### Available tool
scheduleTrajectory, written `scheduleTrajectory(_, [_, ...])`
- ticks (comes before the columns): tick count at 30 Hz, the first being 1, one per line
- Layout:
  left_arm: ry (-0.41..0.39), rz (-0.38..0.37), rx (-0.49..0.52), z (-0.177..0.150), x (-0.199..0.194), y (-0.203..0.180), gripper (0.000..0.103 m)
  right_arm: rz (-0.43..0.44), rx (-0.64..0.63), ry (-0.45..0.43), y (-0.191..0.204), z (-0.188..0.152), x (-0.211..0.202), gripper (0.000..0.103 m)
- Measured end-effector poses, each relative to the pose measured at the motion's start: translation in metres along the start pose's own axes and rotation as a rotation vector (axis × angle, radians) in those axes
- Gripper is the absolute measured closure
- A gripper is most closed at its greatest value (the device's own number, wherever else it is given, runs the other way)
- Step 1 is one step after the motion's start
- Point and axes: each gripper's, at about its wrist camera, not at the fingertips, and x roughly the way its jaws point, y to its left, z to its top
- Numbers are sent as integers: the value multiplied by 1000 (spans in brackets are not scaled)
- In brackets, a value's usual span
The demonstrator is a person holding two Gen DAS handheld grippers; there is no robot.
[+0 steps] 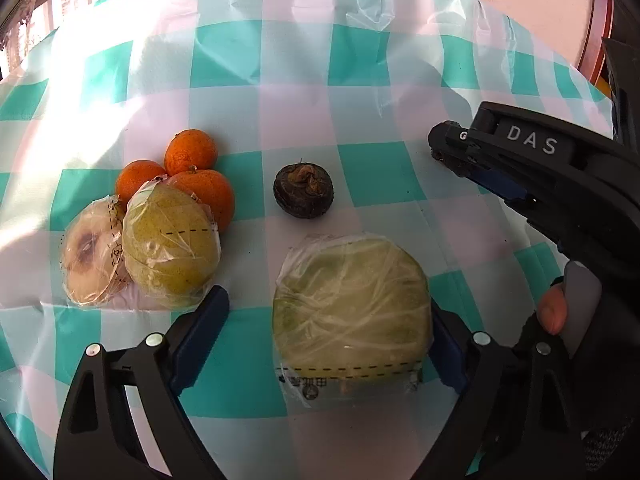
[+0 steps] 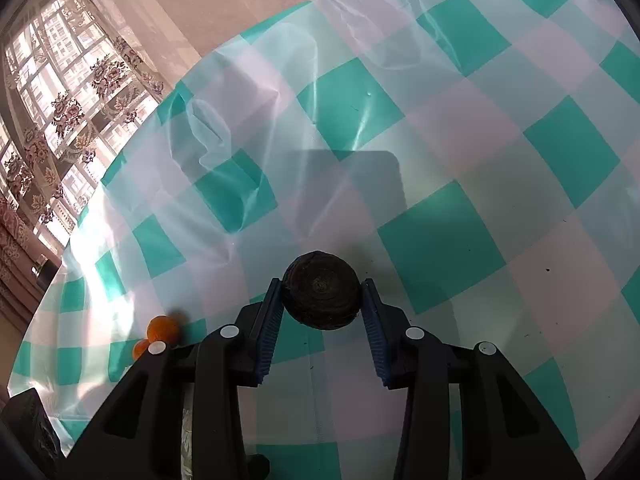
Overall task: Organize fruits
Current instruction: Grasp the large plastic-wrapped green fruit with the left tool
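In the left wrist view my left gripper (image 1: 326, 312) is open, its right finger against a plastic-wrapped green pear (image 1: 351, 304) and its left finger apart from it. Left of it lie a second wrapped green pear (image 1: 170, 246), a wrapped pale bruised fruit (image 1: 90, 260) and three oranges (image 1: 192, 170). A dark brown water chestnut (image 1: 303, 189) lies on the cloth beyond. In the right wrist view my right gripper (image 2: 322, 294) is shut on another dark water chestnut (image 2: 322, 296) above the cloth. The right gripper also shows in the left wrist view (image 1: 516, 160).
The table wears a teal-and-white checked cloth (image 2: 440, 240) under clear plastic. Its far edge runs along a pale floor. A window with flowered lace curtains (image 2: 60, 120) stands at the left. Two oranges (image 2: 160, 332) show at the right wrist view's lower left.
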Motion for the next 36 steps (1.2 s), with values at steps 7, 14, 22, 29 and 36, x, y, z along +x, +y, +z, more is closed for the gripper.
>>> scheduleTrajectory(7, [-39, 42, 35, -17, -17, -15, 43, -9, 13, -1, -2, 0, -1, 63])
scheduleTrajectory(14, [-96, 97, -185, -69, -62, 19, 43, -19, 14, 4, -2, 0, 1, 63])
scheduleTrajectory(22, [-107, 64, -295, -114, -92, 40, 43, -36, -10, 29, 2, -1, 4, 63])
scheduleTrajectory(29, [-135, 56, -304, -129, -104, 40, 43, -26, -86, 54, 17, -29, -20, 63])
scheduleTrajectory(36, [-141, 19, -347, -142, -115, 52, 43, -10, -123, 56, 21, -69, -61, 63])
